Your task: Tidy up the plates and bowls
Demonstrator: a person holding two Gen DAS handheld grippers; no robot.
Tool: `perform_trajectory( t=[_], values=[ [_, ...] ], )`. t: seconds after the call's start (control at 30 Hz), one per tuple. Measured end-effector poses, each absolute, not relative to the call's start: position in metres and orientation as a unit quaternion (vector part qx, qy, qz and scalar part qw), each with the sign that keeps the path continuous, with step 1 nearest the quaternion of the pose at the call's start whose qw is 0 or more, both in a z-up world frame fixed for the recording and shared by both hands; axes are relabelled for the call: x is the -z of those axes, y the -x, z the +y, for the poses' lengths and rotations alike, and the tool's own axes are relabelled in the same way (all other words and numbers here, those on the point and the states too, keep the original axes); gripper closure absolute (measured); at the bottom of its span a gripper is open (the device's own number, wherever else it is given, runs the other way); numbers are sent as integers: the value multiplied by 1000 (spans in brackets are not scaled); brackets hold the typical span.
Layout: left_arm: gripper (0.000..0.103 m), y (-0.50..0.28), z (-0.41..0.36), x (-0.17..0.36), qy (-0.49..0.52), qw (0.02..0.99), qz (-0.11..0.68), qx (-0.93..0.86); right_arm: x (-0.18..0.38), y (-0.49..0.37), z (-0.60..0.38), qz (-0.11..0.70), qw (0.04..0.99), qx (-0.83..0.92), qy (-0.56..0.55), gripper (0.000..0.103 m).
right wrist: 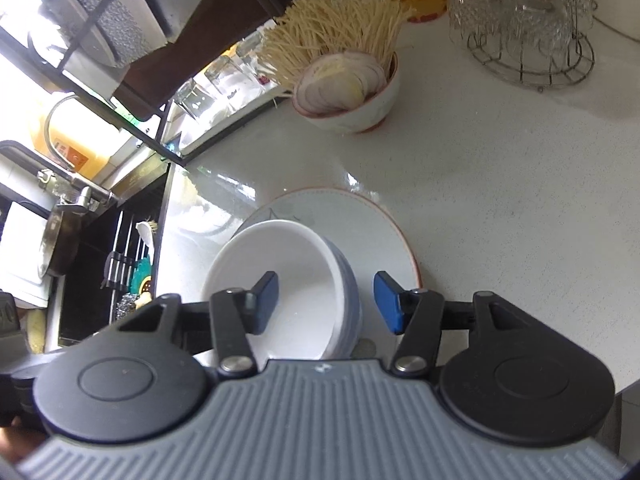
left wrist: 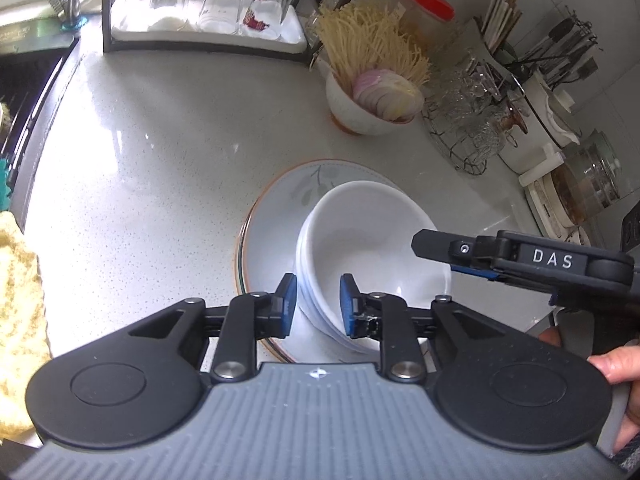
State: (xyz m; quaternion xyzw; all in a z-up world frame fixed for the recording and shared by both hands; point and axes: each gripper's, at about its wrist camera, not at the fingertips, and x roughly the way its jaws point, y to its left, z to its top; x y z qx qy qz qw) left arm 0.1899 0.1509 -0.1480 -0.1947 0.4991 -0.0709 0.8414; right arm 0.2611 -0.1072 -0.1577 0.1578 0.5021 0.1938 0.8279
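A stack of white bowls sits tilted on a leaf-patterned plate with an orange rim, on the speckled counter. My left gripper has its jaws narrowly apart, astride the near rim of the bowls; whether the pads press the rim is unclear. My right gripper is open, its fingers on either side of the bowls' wall, one inside and one outside, not touching. The right gripper also shows in the left wrist view over the bowls' right rim. The plate lies beneath.
A white bowl of noodles and sliced onion stands behind the plate. A wire basket of glassware and utensil holders are at the right. A rack with upturned glasses is at the back; the sink is at the left.
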Motion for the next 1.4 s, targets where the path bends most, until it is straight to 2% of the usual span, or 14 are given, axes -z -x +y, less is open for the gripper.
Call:
perform_trajectory(
  t=[0.8, 1.1, 1.4],
  values=[
    [77, -51, 110, 16, 141, 913, 381, 24, 36, -140, -154, 336, 905, -235, -111, 47],
    [77, 15, 75, 0, 142, 921, 363, 22, 12, -75, -176, 285, 925, -235, -92, 47],
    [77, 71, 52, -12, 145, 930, 338, 6, 4, -23, -197, 269, 932, -229, -83, 47]
  ],
)
